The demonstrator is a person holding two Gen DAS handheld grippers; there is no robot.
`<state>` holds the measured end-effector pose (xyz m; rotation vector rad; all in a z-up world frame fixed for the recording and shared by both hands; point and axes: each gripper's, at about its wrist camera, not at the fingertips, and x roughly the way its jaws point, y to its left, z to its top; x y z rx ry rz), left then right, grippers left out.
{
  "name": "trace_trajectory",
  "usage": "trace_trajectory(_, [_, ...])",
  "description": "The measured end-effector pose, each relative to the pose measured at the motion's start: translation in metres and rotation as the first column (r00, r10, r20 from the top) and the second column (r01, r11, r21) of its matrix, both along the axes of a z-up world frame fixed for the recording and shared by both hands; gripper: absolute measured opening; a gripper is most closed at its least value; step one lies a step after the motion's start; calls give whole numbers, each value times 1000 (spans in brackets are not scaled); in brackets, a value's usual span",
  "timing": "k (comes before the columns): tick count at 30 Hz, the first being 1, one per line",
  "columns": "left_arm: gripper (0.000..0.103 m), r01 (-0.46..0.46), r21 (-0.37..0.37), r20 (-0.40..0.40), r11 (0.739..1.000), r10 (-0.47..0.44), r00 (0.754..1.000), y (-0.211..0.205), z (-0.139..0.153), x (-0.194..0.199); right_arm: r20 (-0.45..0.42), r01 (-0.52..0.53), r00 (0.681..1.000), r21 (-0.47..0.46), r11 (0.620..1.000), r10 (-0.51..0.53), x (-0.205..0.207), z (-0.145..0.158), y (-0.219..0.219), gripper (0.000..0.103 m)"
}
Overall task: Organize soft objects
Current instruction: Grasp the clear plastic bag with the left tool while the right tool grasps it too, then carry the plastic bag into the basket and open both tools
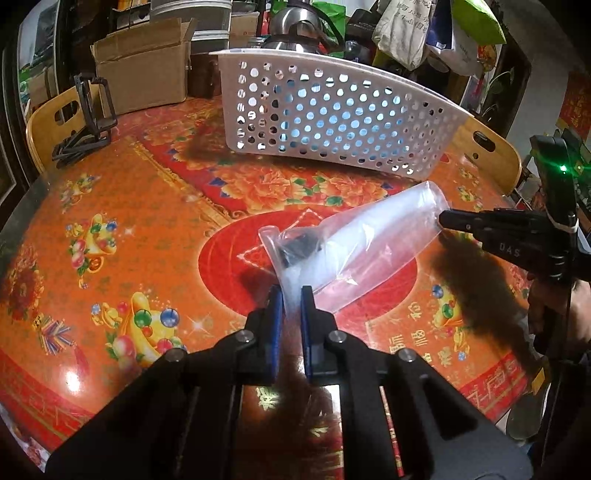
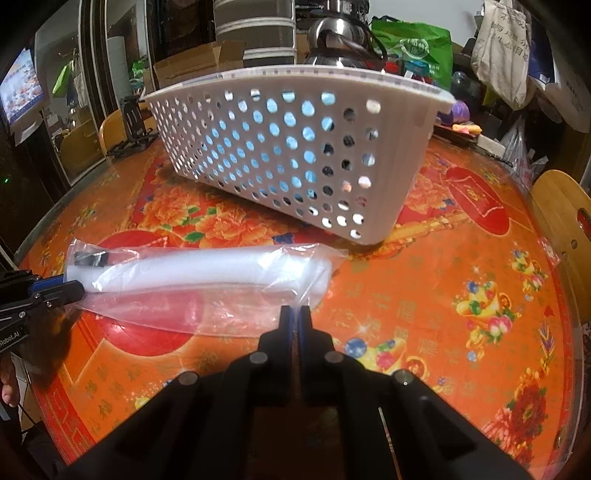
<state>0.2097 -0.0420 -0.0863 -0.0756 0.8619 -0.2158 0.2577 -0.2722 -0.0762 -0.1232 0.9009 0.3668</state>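
A clear plastic bag (image 1: 354, 243) with a white foam roll and a small black piece inside is held just above the red-orange table. It also shows in the right wrist view (image 2: 207, 273). My left gripper (image 1: 291, 295) is shut on the bag's near end. My right gripper (image 2: 294, 314) is shut on the bag's other end; in the left wrist view its fingertips (image 1: 448, 220) pinch that end. A white perforated basket (image 1: 332, 114) stands behind the bag, with something blue showing through its holes. It also shows in the right wrist view (image 2: 295, 147).
A cardboard box (image 1: 144, 70) and a black stand (image 1: 88, 114) sit at the table's far left. A steel kettle (image 1: 299, 29) and hanging bags are behind the basket. Wooden chair backs (image 2: 565, 229) stand at the table's edges.
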Motion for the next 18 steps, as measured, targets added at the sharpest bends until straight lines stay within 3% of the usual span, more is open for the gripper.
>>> trace_trajectory(18, [7, 22, 24, 156, 999, -25, 987, 11, 62, -14, 151, -3, 988, 55, 999, -6, -34, 73, -3, 1])
